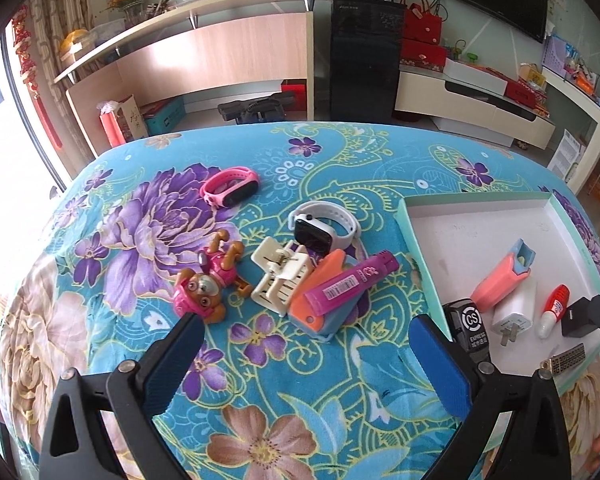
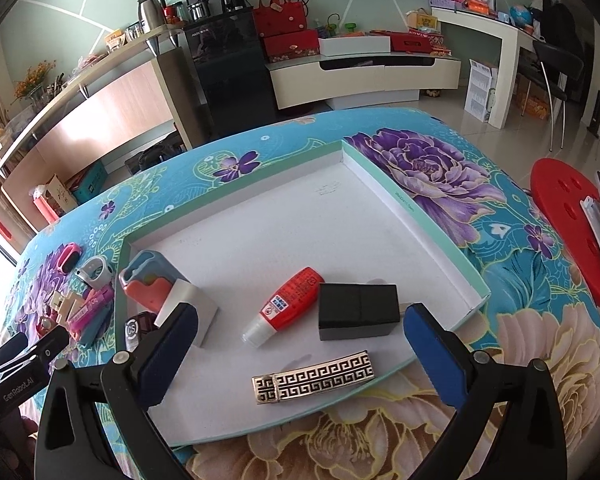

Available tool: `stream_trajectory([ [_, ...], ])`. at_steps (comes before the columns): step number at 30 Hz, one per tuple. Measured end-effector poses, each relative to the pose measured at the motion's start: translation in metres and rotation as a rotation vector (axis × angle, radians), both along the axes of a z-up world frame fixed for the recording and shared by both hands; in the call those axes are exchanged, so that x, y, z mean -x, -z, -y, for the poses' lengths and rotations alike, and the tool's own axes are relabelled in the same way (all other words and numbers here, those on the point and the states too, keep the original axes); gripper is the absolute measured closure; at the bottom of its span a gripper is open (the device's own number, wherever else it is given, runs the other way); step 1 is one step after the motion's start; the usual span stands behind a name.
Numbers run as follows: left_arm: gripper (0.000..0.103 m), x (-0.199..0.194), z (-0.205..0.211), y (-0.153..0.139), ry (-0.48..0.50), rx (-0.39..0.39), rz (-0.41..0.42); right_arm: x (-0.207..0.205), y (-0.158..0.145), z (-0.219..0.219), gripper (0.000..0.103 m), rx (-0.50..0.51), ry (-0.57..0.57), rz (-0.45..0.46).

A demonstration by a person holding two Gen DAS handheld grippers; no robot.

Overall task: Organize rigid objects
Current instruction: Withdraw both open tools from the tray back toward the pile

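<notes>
A shallow white tray with a teal rim lies on the floral table. In it are a black box, a red glue bottle, a gold patterned lighter, a white charger and a pink-blue case. My right gripper is open and empty above the tray's near part. My left gripper is open and empty over the cloth, just before a pile: a pup toy, a cream clip, a magenta tube on an orange-blue case, a white watch and a pink band.
A black stamp marked CS sits at the tray's near left corner. A red stool with phones stands to the right of the table. Shelves, a black cabinet and a TV stand are beyond the table's far edge.
</notes>
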State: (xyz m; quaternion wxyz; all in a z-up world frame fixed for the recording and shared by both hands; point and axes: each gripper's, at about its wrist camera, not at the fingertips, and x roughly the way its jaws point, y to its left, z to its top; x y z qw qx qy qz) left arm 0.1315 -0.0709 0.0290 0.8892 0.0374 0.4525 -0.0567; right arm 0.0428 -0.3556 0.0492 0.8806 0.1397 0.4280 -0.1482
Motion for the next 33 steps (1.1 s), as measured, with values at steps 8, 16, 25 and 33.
stream_trajectory([
  [8,0.0,-0.004,-0.033,-0.003,-0.077,0.024,0.006,-0.007,-0.005,-0.024,0.001,-0.005,-0.045,0.031],
  [16,0.0,-0.005,-0.061,-0.006,-0.122,0.082,0.007,-0.014,-0.013,-0.061,0.001,0.057,-0.125,0.057],
  [25,0.0,-0.008,-0.106,-0.004,-0.23,0.112,0.009,-0.024,-0.015,-0.103,0.001,0.066,-0.207,0.091],
  [33,0.0,-0.007,-0.143,0.002,-0.317,0.152,0.005,-0.039,-0.008,-0.149,0.001,0.256,-0.195,0.009],
])
